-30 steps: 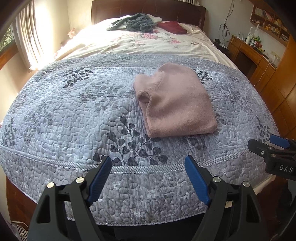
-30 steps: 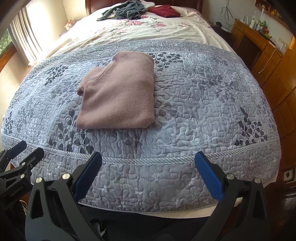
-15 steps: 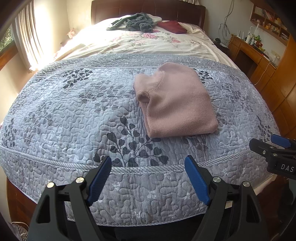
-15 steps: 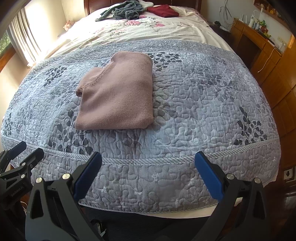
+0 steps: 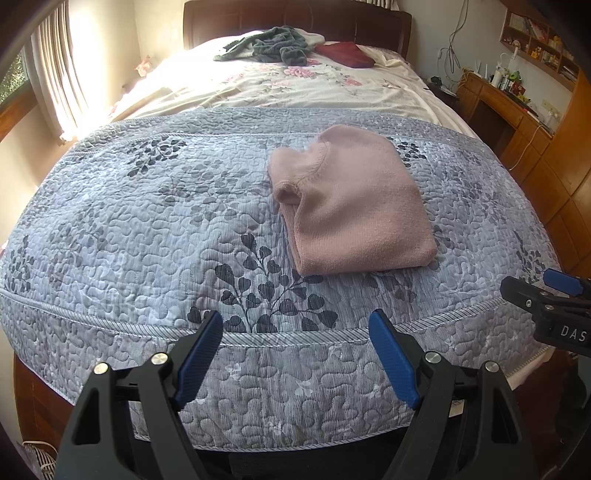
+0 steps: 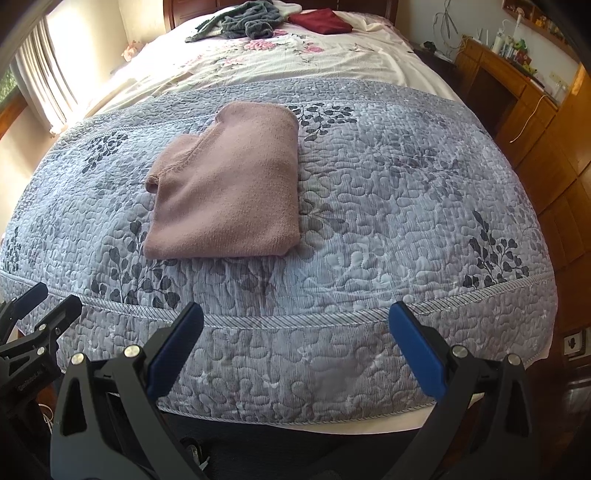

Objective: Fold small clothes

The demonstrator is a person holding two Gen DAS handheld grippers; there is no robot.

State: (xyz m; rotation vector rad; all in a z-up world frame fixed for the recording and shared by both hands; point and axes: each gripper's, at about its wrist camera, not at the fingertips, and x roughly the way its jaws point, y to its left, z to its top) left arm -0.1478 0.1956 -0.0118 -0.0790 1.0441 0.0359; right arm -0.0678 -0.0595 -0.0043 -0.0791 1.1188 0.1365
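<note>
Left wrist view. The dusty-pink knitted sweater, folded into a thick rectangle, lies right of centre on the grey-blue quilted bedspread with leaf print. The left gripper, at the lower edge, has its blue-padded fingers spread wide and empty, short of the bed. The right gripper enters at the right edge; its opening cannot be told here. The knit looks soft, light and limp; a pinch at a folded corner would likely hold all layers.

Right wrist view. The sweater sits left of centre. The right gripper is spread wide, empty. No containers appear; a grey-green crumpled garment and a dark red folded cloth lie at the upper edge.
</note>
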